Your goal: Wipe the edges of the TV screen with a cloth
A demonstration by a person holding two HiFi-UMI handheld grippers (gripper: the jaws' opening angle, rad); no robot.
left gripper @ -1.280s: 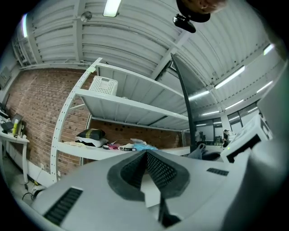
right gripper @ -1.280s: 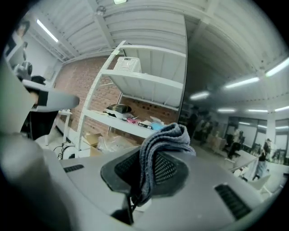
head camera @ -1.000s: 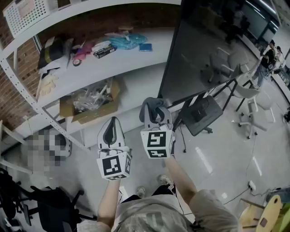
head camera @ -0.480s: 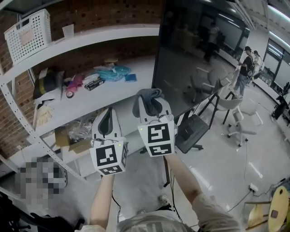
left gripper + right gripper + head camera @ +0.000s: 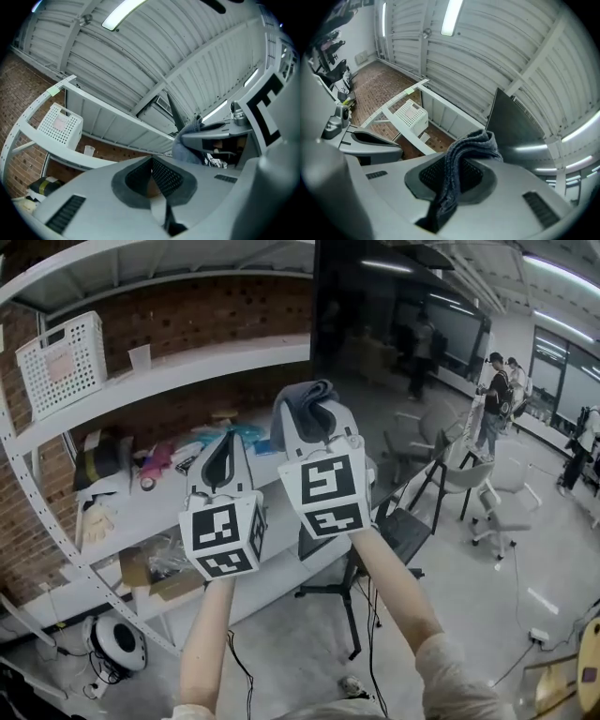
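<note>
The large dark TV screen [image 5: 394,381] stands on a black stand to the right of the white shelving; its left edge runs down the middle of the head view. My right gripper [image 5: 312,409] is shut on a folded grey cloth [image 5: 300,399], raised just left of that edge. In the right gripper view the grey cloth [image 5: 464,159] hangs out between the jaws with the TV screen [image 5: 511,131] beyond. My left gripper [image 5: 223,451] is shut with nothing in it, held beside and slightly below the right one. The left gripper [image 5: 154,176] points up towards the shelves and ceiling.
White shelves [image 5: 169,371] along the brick wall hold a white basket [image 5: 61,362], a cup [image 5: 141,357] and assorted clutter. A cardboard box [image 5: 155,573] sits on the lowest shelf. The TV's stand legs [image 5: 352,610] and cables are on the floor. People [image 5: 492,399] and chairs [image 5: 497,502] are at the right.
Both grippers have risen from low by the screen's bottom corner towards its upper left edge, and my view has tilted up. The cloth stays clamped in the right gripper.
</note>
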